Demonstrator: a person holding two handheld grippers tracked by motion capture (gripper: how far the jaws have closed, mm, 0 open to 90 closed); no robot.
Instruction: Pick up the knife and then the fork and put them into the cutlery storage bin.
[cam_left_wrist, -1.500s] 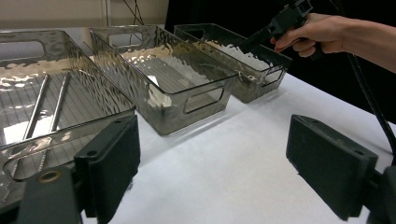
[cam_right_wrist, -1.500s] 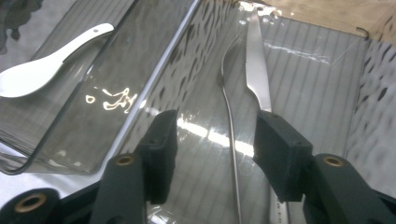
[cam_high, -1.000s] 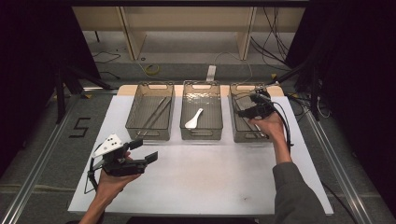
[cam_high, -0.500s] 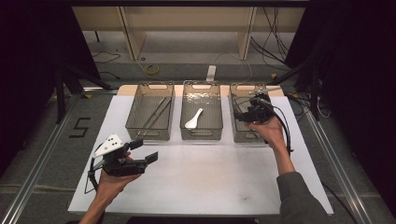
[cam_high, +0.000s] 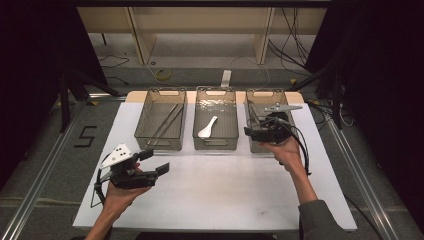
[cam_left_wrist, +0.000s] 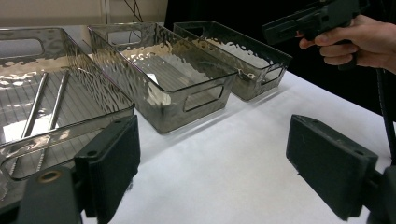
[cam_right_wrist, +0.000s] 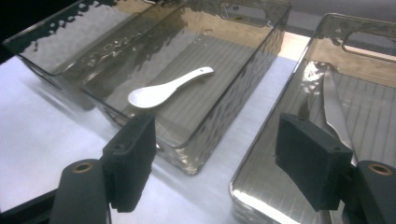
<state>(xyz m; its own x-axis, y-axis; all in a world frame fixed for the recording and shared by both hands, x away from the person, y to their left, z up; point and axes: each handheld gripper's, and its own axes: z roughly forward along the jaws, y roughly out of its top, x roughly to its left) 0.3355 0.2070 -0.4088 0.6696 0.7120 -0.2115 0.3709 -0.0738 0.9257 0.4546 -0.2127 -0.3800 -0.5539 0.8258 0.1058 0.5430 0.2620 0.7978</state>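
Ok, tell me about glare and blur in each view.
High view: sharp and evenly lit on the white table, dark around it. Left gripper view: rippled glare on the middle bin, the gripper's own pads soft. Right gripper view: bright sheen on the knife, the spoon crisp, near pads blurred.

Three clear bins (cam_high: 215, 125) stand in a row on one table (cam_high: 220, 185). Two chopsticks (cam_high: 167, 121) lie in the left bin, one white spoon (cam_high: 207, 127) in the middle bin, one knife (cam_right_wrist: 337, 112) in the right bin — four utensils in all. Two grippers — left (cam_high: 152, 162), right (cam_high: 250, 132) — one per hand.
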